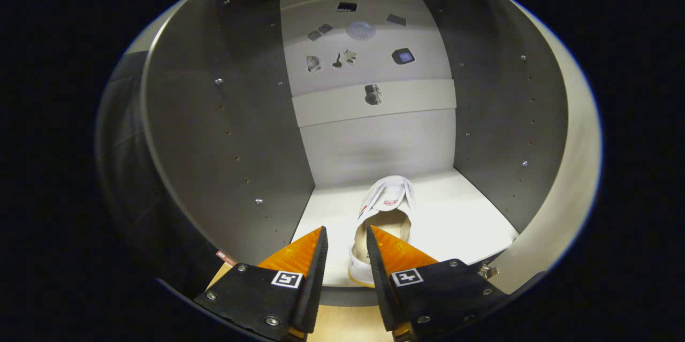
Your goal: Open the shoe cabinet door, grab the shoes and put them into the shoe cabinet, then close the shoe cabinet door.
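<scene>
A white shoe [388, 200] with a red and blue mark on its side stands on the pale bottom shelf [465, 213] inside the open shoe cabinet, toe toward the back panel [374, 144]. My gripper [347, 229] is at the cabinet's front edge with its fingers parted. The right finger [390, 251] lies over the shoe's heel opening. The left finger [305, 251] stands apart from the shoe's left side, with bare shelf showing in the gap. The pale cabinet door [580, 171] is swung open on the right, its hinges [486, 271] showing.
Dark side walls [230, 144] [497, 117] with rows of peg holes close the compartment in on both sides. The back panel has a cross strip and several small cut-outs [372, 95]. A light wooden surface [342, 326] lies under the fingers.
</scene>
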